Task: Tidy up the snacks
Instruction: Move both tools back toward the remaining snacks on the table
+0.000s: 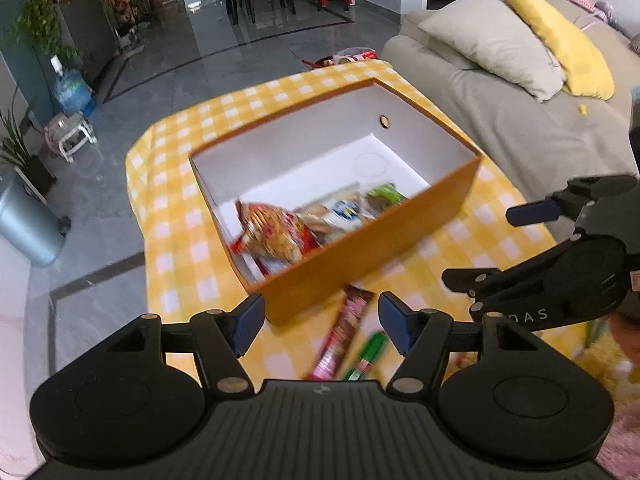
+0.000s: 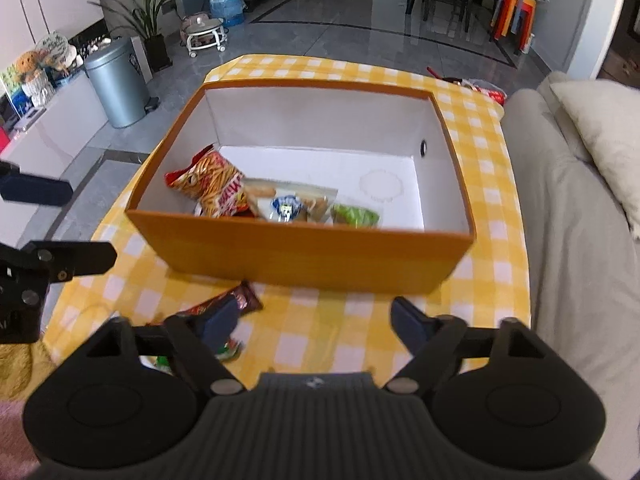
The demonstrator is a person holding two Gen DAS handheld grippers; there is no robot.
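Both my grippers hang with jaws apart and empty: left gripper (image 1: 322, 328), right gripper (image 2: 316, 326). Beneath them two snack sticks, brown (image 1: 344, 332) and green (image 1: 368, 354), lie on the bench's near edge, just before the orange box (image 2: 304, 256). Free checked cloth (image 2: 492, 264) borders the box. Inside, along its near wall: chip bag (image 2: 216, 186), clear packet (image 2: 292, 206), green packet (image 2: 356, 215). My left view alone shows the yellow cushion (image 1: 560, 40).
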